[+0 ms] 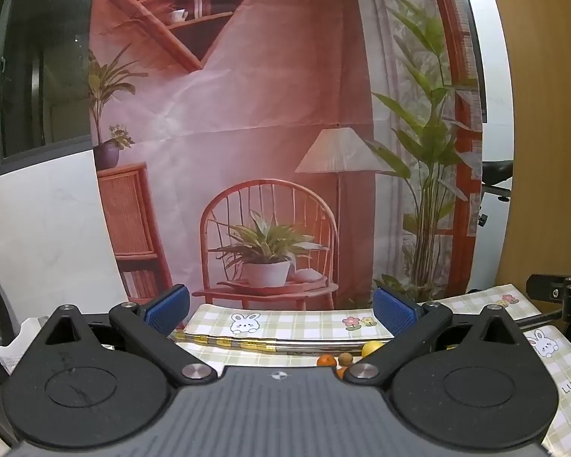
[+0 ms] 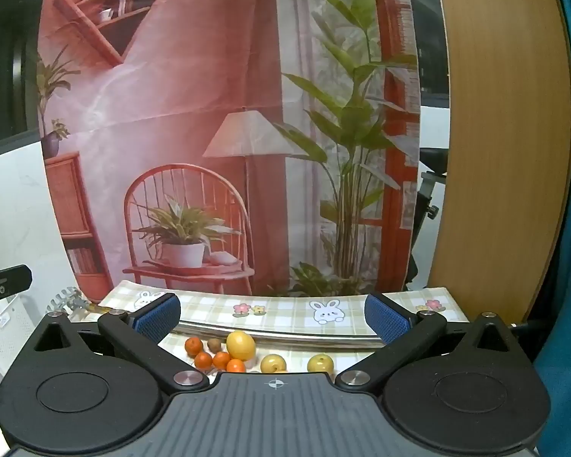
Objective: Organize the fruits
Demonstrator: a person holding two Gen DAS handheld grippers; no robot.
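In the right wrist view several small oranges (image 2: 213,358), a brown kiwi (image 2: 214,344), a yellow lemon (image 2: 240,345) and two yellow apples (image 2: 273,363) (image 2: 320,363) lie on the checked tablecloth (image 2: 285,310). My right gripper (image 2: 272,318) is open and empty, held above and behind the fruit. My left gripper (image 1: 281,310) is open and empty; under it, in the left wrist view, an orange (image 1: 326,360), the kiwi (image 1: 345,358) and the lemon (image 1: 371,348) peek out at lower right.
A printed backdrop (image 2: 228,133) of a chair and plants hangs behind the table. A metal strip (image 2: 285,333) runs across the cloth behind the fruit. A wooden panel (image 2: 506,152) stands at right. A white box (image 2: 3,323) sits at left.
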